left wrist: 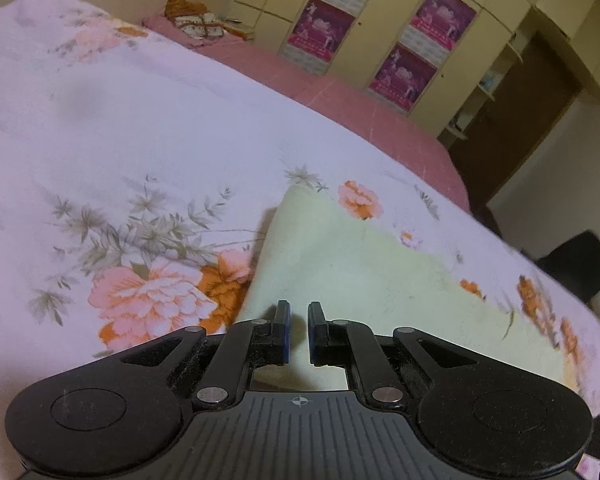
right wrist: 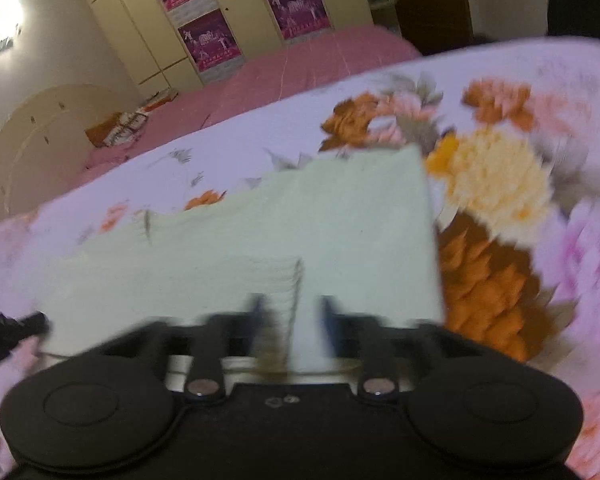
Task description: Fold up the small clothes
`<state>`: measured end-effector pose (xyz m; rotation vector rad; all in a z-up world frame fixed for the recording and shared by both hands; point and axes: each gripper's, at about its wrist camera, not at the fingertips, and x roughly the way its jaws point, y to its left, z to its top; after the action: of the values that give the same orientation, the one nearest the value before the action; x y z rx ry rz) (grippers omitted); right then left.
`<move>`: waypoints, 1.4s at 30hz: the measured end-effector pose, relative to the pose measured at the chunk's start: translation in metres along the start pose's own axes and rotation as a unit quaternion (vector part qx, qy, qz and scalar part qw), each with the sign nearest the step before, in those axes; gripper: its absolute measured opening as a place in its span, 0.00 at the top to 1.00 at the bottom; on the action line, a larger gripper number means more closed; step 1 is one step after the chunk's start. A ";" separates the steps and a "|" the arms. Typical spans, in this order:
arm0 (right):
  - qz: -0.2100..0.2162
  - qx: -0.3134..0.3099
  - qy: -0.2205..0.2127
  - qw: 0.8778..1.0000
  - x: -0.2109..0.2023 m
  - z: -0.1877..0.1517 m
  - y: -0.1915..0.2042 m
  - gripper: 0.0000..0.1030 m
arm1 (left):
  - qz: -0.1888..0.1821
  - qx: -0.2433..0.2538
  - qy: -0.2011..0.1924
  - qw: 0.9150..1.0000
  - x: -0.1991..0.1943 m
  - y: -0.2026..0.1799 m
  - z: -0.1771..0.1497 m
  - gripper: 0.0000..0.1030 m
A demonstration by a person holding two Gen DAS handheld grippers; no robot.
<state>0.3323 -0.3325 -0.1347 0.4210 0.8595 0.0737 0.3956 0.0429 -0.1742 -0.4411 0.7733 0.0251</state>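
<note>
A pale green small garment (left wrist: pixel 360 264) lies on the floral bedspread (left wrist: pixel 140 120). My left gripper (left wrist: pixel 299 306) hovers low over the garment's near left part, its fingers almost together with only a thin slit between them. Whether cloth is pinched there I cannot tell. In the right wrist view, which is blurred, the same garment (right wrist: pixel 340 216) lies with one layer folded over and a ribbed seam (right wrist: pixel 296 280) running toward me. My right gripper (right wrist: pixel 293 302) stands over that seam with its jaws apart and nothing pressed between them.
The bedspread (right wrist: pixel 500 184) covers the whole work surface and drops off at its right edge. Beyond it lie a pink bed (left wrist: pixel 340 92) and a cream wardrobe with magenta posters (left wrist: pixel 404 76). A dark object (left wrist: pixel 576 264) stands past the right edge. A black tool part (right wrist: pixel 16 330) shows at far left.
</note>
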 end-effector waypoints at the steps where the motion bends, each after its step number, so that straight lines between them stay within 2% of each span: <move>1: 0.000 0.001 -0.002 1.000 0.001 -0.002 0.001 0.36 | 0.003 0.001 -0.001 1.000 0.000 0.002 0.001 0.93; 3: -0.012 -0.012 0.003 1.000 0.005 -0.005 0.006 0.35 | 0.010 -0.004 -0.005 1.000 -0.001 0.006 0.003 0.92; 4: -0.016 -0.019 0.007 1.000 0.007 -0.006 0.010 0.37 | 0.012 -0.007 -0.009 1.000 -0.002 0.009 0.003 0.81; 5: -0.014 -0.026 0.009 1.000 0.010 -0.007 0.015 0.42 | 0.015 -0.007 -0.013 1.000 -0.002 0.010 0.004 0.66; 6: -0.015 -0.036 0.010 0.999 0.011 -0.007 0.019 0.48 | 0.024 -0.006 -0.018 1.000 -0.003 0.010 0.005 0.23; 7: -0.017 -0.050 0.012 0.999 0.014 -0.007 0.026 0.65 | 0.036 -0.003 -0.031 0.999 -0.006 0.011 0.004 0.05; 8: -0.018 -0.061 0.013 0.998 0.017 -0.008 0.033 0.74 | 0.040 0.005 -0.049 0.998 -0.010 0.009 0.003 0.05; 9: -0.016 -0.067 0.012 0.998 0.017 -0.008 0.037 0.78 | 0.032 0.019 -0.055 0.998 -0.012 0.007 0.004 0.05; 10: -0.010 -0.069 0.011 0.997 0.019 -0.007 0.040 0.88 | 0.026 0.027 -0.049 0.998 -0.010 0.005 0.005 0.05; 11: -0.006 -0.072 0.006 0.997 0.018 -0.007 0.044 0.91 | 0.021 0.030 -0.040 0.999 -0.008 0.004 0.007 0.05; 15: -0.017 -0.094 -0.041 0.995 0.000 -0.003 0.050 0.92 | 0.009 0.018 -0.022 1.000 0.005 0.006 0.011 0.05; 17: -0.025 -0.097 -0.051 0.994 -0.008 0.001 0.046 0.92 | 0.000 0.008 -0.014 1.000 0.012 0.009 0.013 0.05; 22: -0.064 -0.083 -0.033 0.994 -0.004 0.004 0.019 0.92 | -0.026 -0.001 -0.003 1.000 0.028 0.005 0.015 0.06; 29: -0.114 -0.080 -0.036 0.990 0.008 -0.001 0.002 0.92 | -0.023 0.011 -0.008 1.000 0.048 -0.010 0.021 0.06; 30: -0.116 -0.086 -0.036 0.989 0.010 -0.002 0.003 0.91 | -0.022 0.015 -0.012 1.000 0.050 -0.011 0.021 0.19; 31: -0.121 -0.094 -0.035 0.988 0.011 -0.002 0.005 0.91 | -0.021 0.020 -0.014 0.999 0.052 -0.011 0.021 0.49; 33: -0.131 -0.106 -0.038 0.985 0.012 -0.004 0.007 0.91 | -0.021 0.013 -0.008 1.000 0.058 -0.008 0.024 0.75; 35: -0.132 -0.099 -0.037 0.986 0.013 -0.002 0.004 0.91 | -0.024 0.005 -0.014 1.000 0.059 -0.006 0.024 0.80; 36: -0.130 -0.095 -0.038 0.986 0.013 -0.001 0.003 0.90 | -0.024 0.010 -0.018 1.000 0.059 -0.006 0.024 0.86; 37: -0.124 -0.093 -0.036 0.987 0.013 0.000 0.003 0.86 | -0.017 0.020 -0.022 0.999 0.060 -0.006 0.023 0.89; 40: -0.133 -0.116 -0.030 0.984 0.015 -0.001 0.007 0.85 | -0.014 0.011 -0.018 1.000 0.063 0.002 0.028 0.88; 42: -0.133 -0.116 -0.027 0.984 0.014 0.000 0.007 0.84 | 0.008 0.019 -0.028 0.999 0.052 -0.001 0.031 0.88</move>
<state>0.3421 -0.3227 -0.1421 0.0867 0.8356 -0.0828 0.4543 0.0468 -0.1899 -0.3966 0.7214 0.0379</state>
